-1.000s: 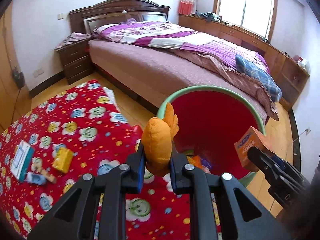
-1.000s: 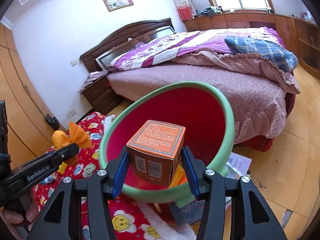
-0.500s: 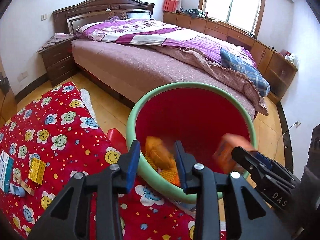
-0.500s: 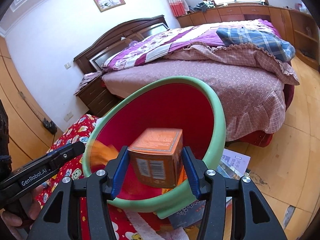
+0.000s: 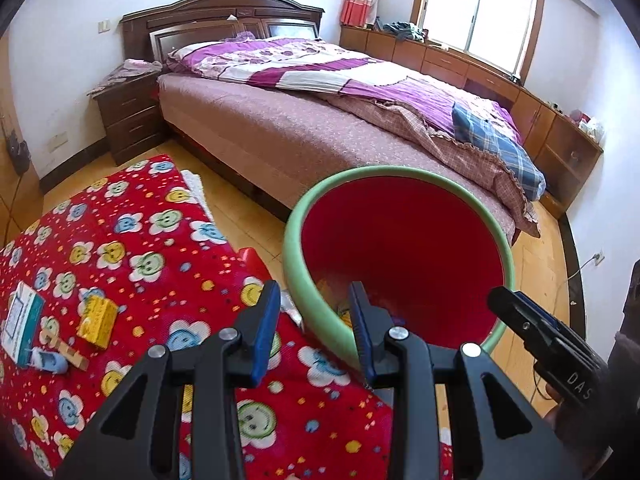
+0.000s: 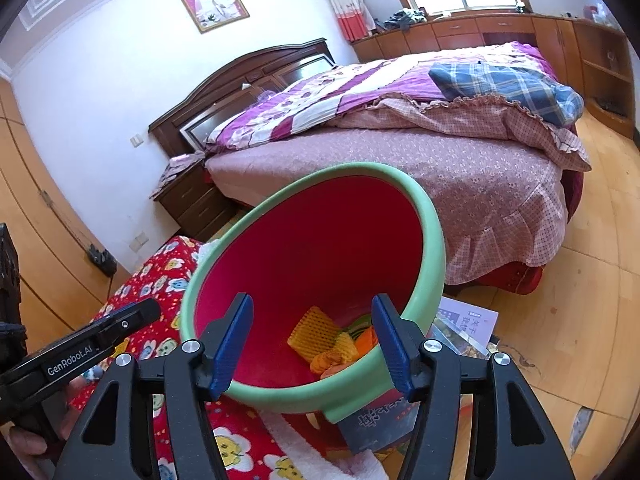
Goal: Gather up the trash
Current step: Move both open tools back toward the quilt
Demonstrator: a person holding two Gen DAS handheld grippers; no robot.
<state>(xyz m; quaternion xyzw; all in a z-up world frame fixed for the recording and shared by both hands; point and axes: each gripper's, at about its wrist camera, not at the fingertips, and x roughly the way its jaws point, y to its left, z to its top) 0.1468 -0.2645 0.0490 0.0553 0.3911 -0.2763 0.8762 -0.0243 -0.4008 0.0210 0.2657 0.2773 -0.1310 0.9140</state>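
Two empty, spread-jawed claws hover at the bin (image 5: 400,248) rim; remaining trash, a yellow packet (image 5: 97,321) among it, lies on the red cloth (image 5: 132,256) (down-left of the left gripper (image 5: 314,328), the nearer); right gripper (image 6: 312,344) faces the bin.

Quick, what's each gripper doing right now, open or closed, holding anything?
Left gripper: open, holding nothing, over the near rim of the bin.
Right gripper: open, holding nothing, above the bin.
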